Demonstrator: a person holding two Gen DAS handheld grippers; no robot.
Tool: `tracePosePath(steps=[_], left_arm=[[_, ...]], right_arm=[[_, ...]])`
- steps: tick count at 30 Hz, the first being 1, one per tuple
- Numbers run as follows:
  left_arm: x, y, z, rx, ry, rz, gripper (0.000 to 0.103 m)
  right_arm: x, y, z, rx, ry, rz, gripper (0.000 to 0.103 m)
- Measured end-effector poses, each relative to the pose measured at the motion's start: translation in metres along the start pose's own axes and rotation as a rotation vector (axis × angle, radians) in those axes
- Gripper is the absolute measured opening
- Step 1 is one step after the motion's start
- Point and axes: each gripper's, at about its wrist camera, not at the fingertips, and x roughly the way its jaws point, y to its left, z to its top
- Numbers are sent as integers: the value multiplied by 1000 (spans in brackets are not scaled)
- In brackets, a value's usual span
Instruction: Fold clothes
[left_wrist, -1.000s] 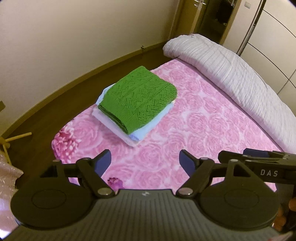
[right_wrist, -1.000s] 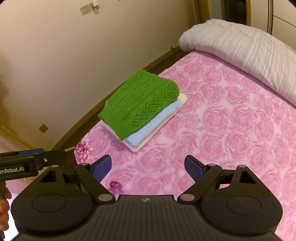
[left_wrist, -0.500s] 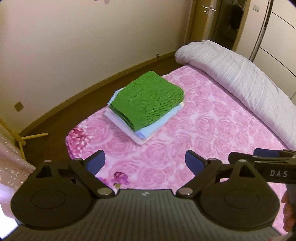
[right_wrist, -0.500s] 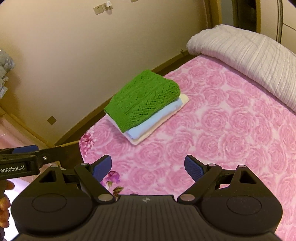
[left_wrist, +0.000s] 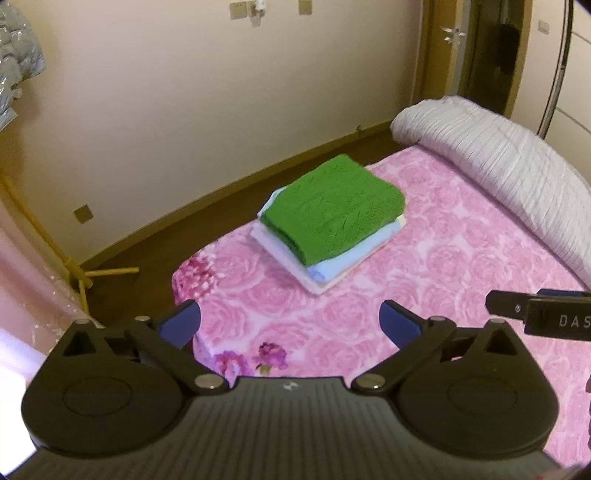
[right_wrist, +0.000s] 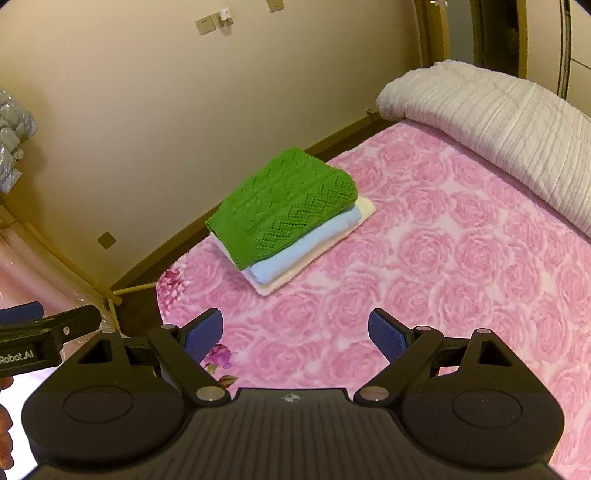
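A folded green knit sweater (left_wrist: 332, 208) (right_wrist: 284, 201) tops a neat stack with a light blue garment (left_wrist: 352, 258) (right_wrist: 306, 245) and a cream one (right_wrist: 317, 258) beneath, near the far left corner of the pink rose bedspread (left_wrist: 443, 266) (right_wrist: 443, 258). My left gripper (left_wrist: 290, 325) hangs well short of the stack, its jaws opening wide with nothing between them. My right gripper (right_wrist: 295, 334) is open and empty, also short of the stack. Each gripper shows at the edge of the other's view.
A rolled white ribbed quilt (left_wrist: 498, 158) (right_wrist: 491, 122) lies along the bed's far right side. Brown floor and a cream wall (left_wrist: 184, 110) border the bed on the left. A yellow wooden stand (left_wrist: 85, 273) and pink plastic-covered fabric (left_wrist: 22, 280) sit at far left.
Both grippers have pulled back from the stack, which now looks smaller and farther off. The left jaws have spread wider. More wall and floor show.
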Motion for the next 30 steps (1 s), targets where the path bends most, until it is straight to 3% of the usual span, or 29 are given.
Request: tracePosePath(steps=[14, 24, 30], left_arm=[[45, -7, -18, 7, 110, 7, 102], [78, -1, -2, -8, 146, 31, 102], [100, -3, 14, 9, 165, 9, 102]], right_arm=[[28, -1, 1, -71, 67, -12, 89], [57, -5, 17, -65, 101, -22, 89], [76, -8, 29, -47, 104, -38, 89]])
